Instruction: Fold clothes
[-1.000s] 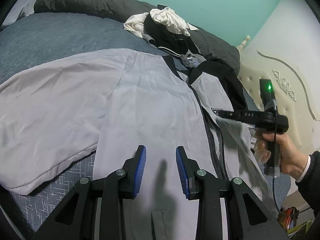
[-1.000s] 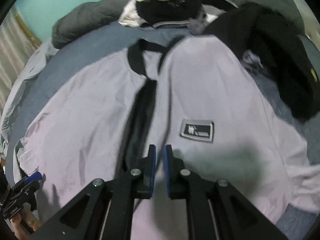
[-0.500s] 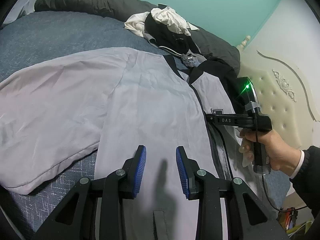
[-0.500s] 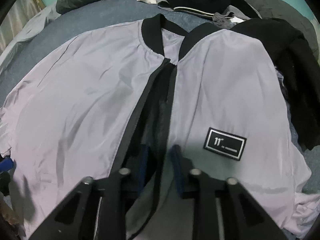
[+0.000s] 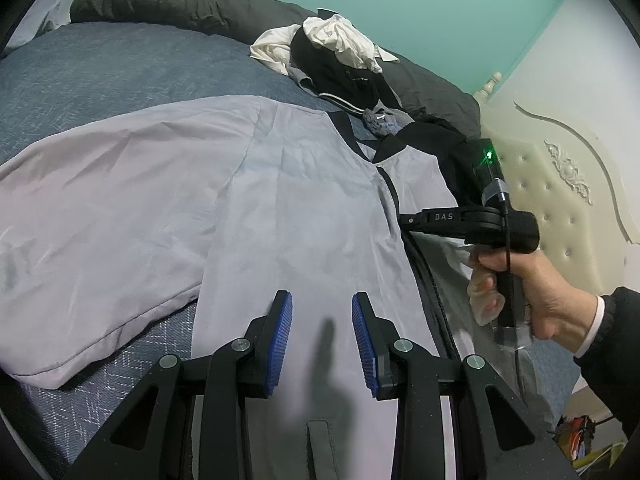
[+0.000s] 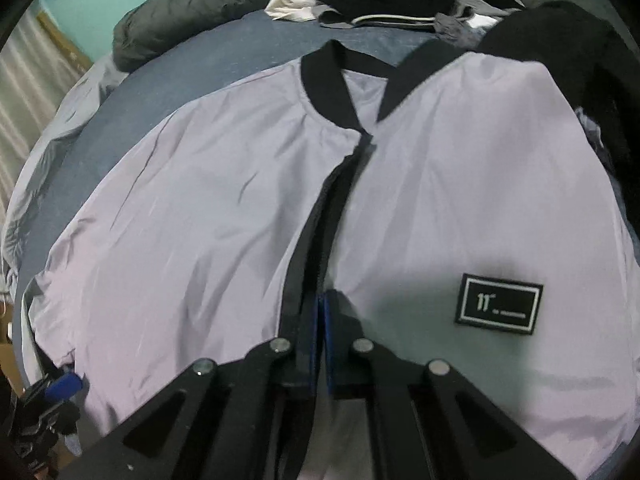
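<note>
Pinching the jacket's front edge

Spreading across a blue-grey bed (image 5: 120, 76), a pale lilac jacket (image 6: 192, 216) lies face up, collar away from the person, its black zipper placket (image 6: 320, 224) running lengthwise toward the right gripper (image 6: 320, 316). Those fingers have just been closing and now sit shut on the placket's edge, right at mid-chest. The left gripper (image 5: 322, 340) hovers over the other front panel, fingers partly open and empty. A pile of unfolded clothes (image 5: 340, 60) waits beyond the collar. A small black chest patch (image 6: 498, 304) lies just right of the pinch.
</note>
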A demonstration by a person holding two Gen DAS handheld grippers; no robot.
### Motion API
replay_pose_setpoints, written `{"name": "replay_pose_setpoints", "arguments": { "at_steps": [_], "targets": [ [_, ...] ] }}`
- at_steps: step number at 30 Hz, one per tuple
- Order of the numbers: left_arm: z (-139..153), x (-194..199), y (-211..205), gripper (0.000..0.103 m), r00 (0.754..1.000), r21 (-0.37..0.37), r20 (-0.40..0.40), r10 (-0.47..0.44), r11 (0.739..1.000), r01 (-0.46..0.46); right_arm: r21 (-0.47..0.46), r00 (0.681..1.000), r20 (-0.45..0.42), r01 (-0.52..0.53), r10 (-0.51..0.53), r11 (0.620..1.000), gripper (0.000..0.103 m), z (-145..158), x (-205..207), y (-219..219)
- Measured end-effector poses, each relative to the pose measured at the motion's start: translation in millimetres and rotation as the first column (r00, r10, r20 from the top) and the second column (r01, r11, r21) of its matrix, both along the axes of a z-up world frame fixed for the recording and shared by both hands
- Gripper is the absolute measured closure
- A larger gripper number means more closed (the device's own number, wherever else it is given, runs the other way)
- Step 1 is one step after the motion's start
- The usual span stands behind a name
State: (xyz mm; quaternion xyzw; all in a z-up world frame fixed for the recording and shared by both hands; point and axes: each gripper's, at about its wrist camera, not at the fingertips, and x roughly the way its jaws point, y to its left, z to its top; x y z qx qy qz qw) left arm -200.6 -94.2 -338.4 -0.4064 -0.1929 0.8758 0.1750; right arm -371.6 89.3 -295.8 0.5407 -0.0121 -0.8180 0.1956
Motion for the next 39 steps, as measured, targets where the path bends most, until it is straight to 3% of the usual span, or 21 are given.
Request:
{"name": "replay_pose_setpoints", "arguments": {
  "at_steps": [8,13,19,23,29,32,36,39],
  "targets": [
    [0.4,0.8,0.2,0.069,1.0,-0.001,-0.001,0.003,1.0,-0.003,-0.003,0.999,-0.039,-0.002,0.002,1.0,0.1,8.5,-2.2,-5.8],
    [0.2,1.1,-0.4,0.068,1.0,-0.002,-0.002,0.002,1.0,-0.002,-0.142,0.994,-0.03,0.097,-0.102,0.985,0.097,20.8,-18.7,19.0],
    [1.2,0.1,-1.3,0.067,1.0,0.001,-0.004,0.0,1.0,0.0,-0.239,0.99,-0.064,0.11,-0.129,0.965,0.089,53.3,-11.0,52.1],
    [1.5,0.0,1.5,0.066,1.0,-0.002,-0.004,-0.004,1.0,0.004,-0.123,0.999,-0.02,0.032,-0.035,0.992,0.089,37.1,0.8,42.2],
    [2.4,0.4,3.6,0.066,1.0,-0.008,-0.006,-0.007,1.0,0.007,-0.038,0.994,0.085,-0.063,0.066,0.997,0.089,-5.1,19.6,20.3],
    [2.1,0.6,3.6,0.066,1.0,-0.008,-0.006,-0.005,1.0,0.005,-0.06,0.996,0.079,-0.033,0.037,0.998,0.089,-9.2,17.0,22.2],
    [0.9,-0.5,3.9,0.065,1.0,-0.005,-0.003,-0.004,1.0,0.004,-0.094,1.0,0.008,0.014,-0.013,0.995,0.089,14.5,18.0,37.5],
    [2.1,-0.3,5.5,0.065,1.0,-0.007,-0.004,-0.007,1.0,0.007,-0.088,0.999,0.043,0.012,-0.008,0.996,0.089,11.8,20.8,44.8]
  ]
}}
